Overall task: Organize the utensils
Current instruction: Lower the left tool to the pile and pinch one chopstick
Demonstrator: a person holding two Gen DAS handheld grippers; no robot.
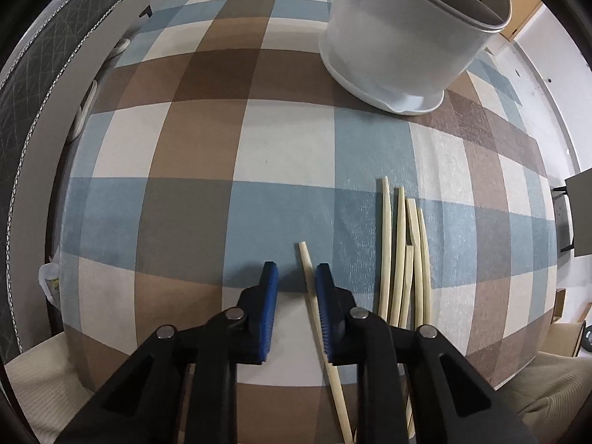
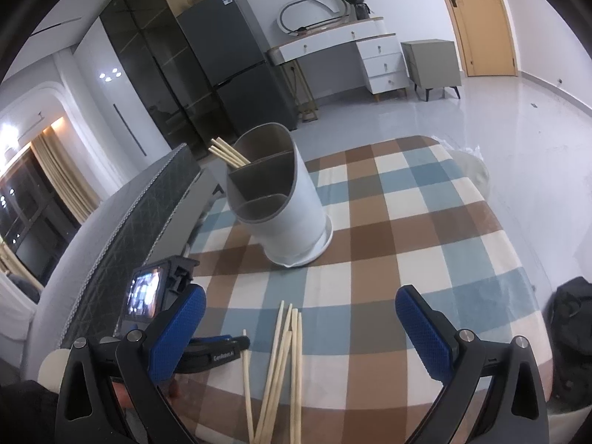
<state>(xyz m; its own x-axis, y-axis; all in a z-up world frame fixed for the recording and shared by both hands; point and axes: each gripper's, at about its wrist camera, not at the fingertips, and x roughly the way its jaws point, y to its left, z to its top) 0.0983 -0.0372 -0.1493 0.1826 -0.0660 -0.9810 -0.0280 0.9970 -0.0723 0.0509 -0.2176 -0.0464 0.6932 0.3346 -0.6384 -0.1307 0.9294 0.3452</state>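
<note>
My left gripper is open low over the checked tablecloth, its blue pads on either side of a single pale chopstick that lies against the right pad. Several more chopsticks lie side by side just to the right. The white divided utensil holder stands at the far right. In the right wrist view, my right gripper is open wide and empty above the loose chopsticks. The single chopstick lies beside the left gripper. The holder has several chopsticks in its back compartment.
A padded grey headboard or sofa back runs along the table's left side. The table's right edge drops to a grey floor. A dark bag lies by the right edge. A fridge and desk stand far behind.
</note>
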